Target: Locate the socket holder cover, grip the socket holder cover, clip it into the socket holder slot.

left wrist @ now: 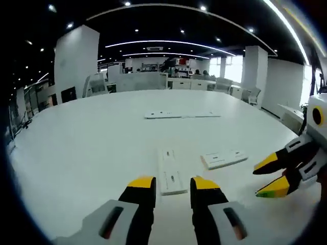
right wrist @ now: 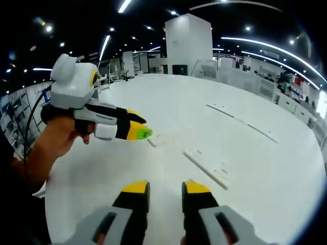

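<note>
Both the left gripper (left wrist: pixel 172 185) and right gripper (right wrist: pixel 160 187) hover with jaws apart, empty, above white socket strips (left wrist: pixel 170 173) on the table (left wrist: pixel 92 143).

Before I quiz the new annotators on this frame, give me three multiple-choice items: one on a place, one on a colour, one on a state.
1. In the left gripper view, where does the nearest white socket holder piece lie?
A. on the table just ahead of the left tongs
B. held in the right tongs
C. on the floor

2. What colour are the tips of the left tongs?
A. red
B. yellow
C. blue

3. What do the right tongs hold?
A. a cable
B. a white cover
C. nothing, they are open

Key: 1 A, it rests flat on the white table past the tips; 2 B, both tips are yellow; 3 C, an empty gap shows between the tips.
</note>
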The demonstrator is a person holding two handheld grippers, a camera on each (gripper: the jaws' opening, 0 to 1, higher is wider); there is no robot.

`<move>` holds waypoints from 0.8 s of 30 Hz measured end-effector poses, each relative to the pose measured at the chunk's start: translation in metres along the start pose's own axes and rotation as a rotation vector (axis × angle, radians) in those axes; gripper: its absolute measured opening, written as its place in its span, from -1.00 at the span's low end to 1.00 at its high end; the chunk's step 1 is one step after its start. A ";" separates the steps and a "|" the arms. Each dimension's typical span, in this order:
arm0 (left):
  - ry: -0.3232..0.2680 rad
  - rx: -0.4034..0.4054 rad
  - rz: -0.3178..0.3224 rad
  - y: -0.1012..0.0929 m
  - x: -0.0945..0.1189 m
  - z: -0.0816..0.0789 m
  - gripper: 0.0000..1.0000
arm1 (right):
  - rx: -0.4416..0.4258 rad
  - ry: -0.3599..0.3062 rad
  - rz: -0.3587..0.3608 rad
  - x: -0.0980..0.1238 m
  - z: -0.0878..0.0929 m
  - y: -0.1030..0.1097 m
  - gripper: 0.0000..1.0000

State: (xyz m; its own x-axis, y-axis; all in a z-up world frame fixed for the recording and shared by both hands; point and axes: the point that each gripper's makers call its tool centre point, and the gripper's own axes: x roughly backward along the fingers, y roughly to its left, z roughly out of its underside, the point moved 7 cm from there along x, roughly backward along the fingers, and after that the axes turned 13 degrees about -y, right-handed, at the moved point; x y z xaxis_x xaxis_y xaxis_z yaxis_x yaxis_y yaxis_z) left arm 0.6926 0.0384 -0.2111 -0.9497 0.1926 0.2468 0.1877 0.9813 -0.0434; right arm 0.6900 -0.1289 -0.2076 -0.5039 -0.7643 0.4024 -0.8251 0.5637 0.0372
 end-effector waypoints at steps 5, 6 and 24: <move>0.038 0.018 -0.003 -0.003 -0.004 0.015 -0.50 | 0.012 0.005 0.002 -0.001 0.001 0.000 -0.47; 0.043 0.011 -0.009 -0.003 -0.005 0.018 -0.51 | 0.012 0.005 0.001 -0.001 0.002 0.001 -0.47; 0.027 0.014 -0.077 0.007 -0.017 0.020 -0.58 | 0.018 0.008 -0.010 0.000 0.001 0.004 -0.47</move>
State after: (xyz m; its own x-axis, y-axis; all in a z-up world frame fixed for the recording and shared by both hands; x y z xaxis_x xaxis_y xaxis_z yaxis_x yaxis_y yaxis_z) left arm 0.7048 0.0426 -0.2348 -0.9541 0.1161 0.2761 0.1103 0.9932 -0.0365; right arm 0.6861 -0.1267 -0.2089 -0.4932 -0.7674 0.4097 -0.8347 0.5500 0.0255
